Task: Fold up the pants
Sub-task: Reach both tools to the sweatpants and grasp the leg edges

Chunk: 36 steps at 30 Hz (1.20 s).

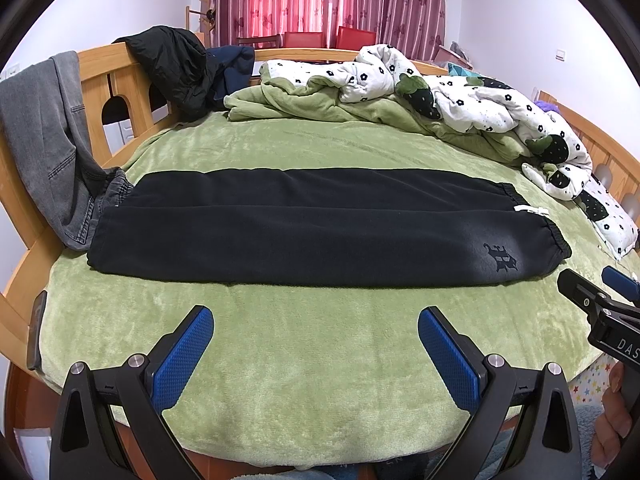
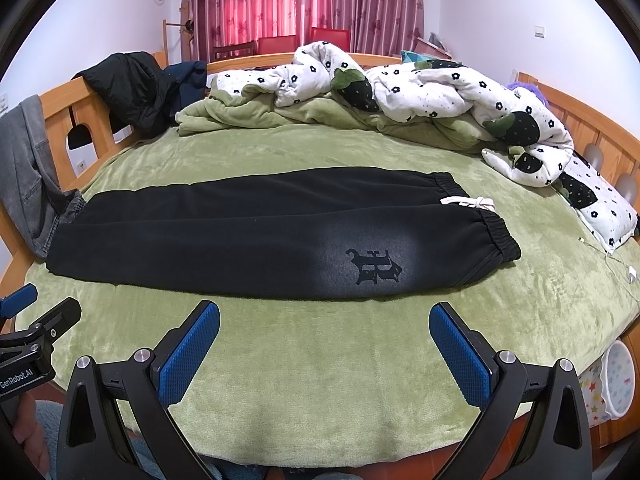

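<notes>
**Black sweatpants laid out, both grippers empty above the near edge of the bed**

We hold both tools over the green blanket [image 1: 320, 360] at the bed's near edge, short of the cloth. The left gripper [image 1: 316, 354] has its blue-padded jaws spread wide with nothing between them; the right gripper [image 2: 324, 346] is likewise spread wide and empty. Each tool shows at the margin of the other's view, side by side.

The black pants [image 2: 248, 236] lie flat across the middle of the blanket, apart from both grippers. They appear already doubled lengthwise, one leg resting on the other. Their long axis runs left to right across the bed: the elastic waistband [image 2: 496, 236] with its white drawstring [image 2: 468, 203] points to our right, and the leg hems [image 1: 98, 248] point to our left, touching or just beside a pair of grey jeans [image 1: 48, 136] that hangs from the wooden bed rail [image 1: 100, 80]. A printed logo [image 2: 374, 268] sits near the waist end. A rumpled flowered quilt [image 2: 440, 92] is heaped at the far side, well apart.

We judge the lengthwise fold done and the crosswise fold not yet begun. The next move likely calls for reaching forward to one end of the pants, one gripper at each corner, closing on both layers together, and carrying that end over toward the other. At the hem end, the jeans must be kept out of the bite.
</notes>
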Motion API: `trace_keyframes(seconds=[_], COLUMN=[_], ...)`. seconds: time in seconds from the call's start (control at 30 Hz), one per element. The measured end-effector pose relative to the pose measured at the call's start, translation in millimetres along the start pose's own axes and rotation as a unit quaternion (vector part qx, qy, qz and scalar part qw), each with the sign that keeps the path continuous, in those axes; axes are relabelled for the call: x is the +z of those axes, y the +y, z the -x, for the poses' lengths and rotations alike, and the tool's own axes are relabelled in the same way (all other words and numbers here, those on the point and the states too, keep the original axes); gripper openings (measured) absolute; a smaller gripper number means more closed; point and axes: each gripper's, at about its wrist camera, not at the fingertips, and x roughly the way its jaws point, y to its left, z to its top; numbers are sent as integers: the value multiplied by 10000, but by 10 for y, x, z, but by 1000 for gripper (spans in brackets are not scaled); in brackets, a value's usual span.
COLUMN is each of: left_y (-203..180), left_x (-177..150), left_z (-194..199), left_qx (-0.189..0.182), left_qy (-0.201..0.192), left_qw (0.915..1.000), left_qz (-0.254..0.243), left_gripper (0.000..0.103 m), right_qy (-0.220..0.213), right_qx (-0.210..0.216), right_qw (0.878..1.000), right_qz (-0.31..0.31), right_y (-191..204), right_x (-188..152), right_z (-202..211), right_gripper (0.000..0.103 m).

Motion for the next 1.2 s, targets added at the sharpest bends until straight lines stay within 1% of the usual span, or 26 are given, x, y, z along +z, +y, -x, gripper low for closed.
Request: trace_keyframes(seconds=[0.17, 0.3, 0.53, 0.67, 0.7, 0.77, 0.8, 0.83, 0.9, 0.97, 1.03, 1.1, 1.2], left_y=[0, 15, 34, 58, 74, 155, 241, 321, 501, 659, 799, 951, 1168], left_x=[4, 1, 27, 64, 79, 131, 174, 203, 301, 388, 456, 463, 358], left_z=[5, 35, 11, -74, -96, -170, -213, -254, -329, -408, -514, -674, -912], left_qx=[-46, -31, 61, -171, -283, -607, -862, -1036, -1122, -960, -759, -534, -97], left_qy=[26, -15, 33, 221, 255, 367, 407, 439, 421, 341, 370, 485, 778], left_qw=[10000, 10000, 10000, 9996, 9993, 9972, 9942, 9911, 9874, 9880, 9896, 9911, 9909], left_qz=[24, 81, -41, -30, 15, 258, 493, 717, 1035, 1157, 1162, 1122, 1098], left_gripper=[103, 103, 103, 103, 103, 103, 102, 102, 102, 102, 102, 102, 102], right_qy=[8, 0, 46, 117, 131, 103, 89, 109, 113, 22, -176, -243, -179], right_qx=[-8, 18, -69, -92, -90, -91, -65, 27, 173, 231, 166, 104, 75], right_qw=[10000, 10000, 9993, 9988, 9989, 9991, 9993, 9995, 9997, 9997, 9997, 9996, 9995], right_qz=[-1, 93, 364, 457, 451, 395, 359, 281, 143, 57, 49, -53, -240], right_y=[-33, 37, 133, 160, 154, 134, 125, 92, -14, -145, -287, -434, -733], right_x=[-33, -58, -61, -66, -67, -60, -57, -50, -6, 58, 127, 187, 266], right_z=[-6, 3, -35, -70, -70, -54, -44, -37, -32, -22, -17, -67, -275], right_gripper=[103, 103, 103, 103, 103, 103, 103, 103, 103, 103, 103, 103, 103])
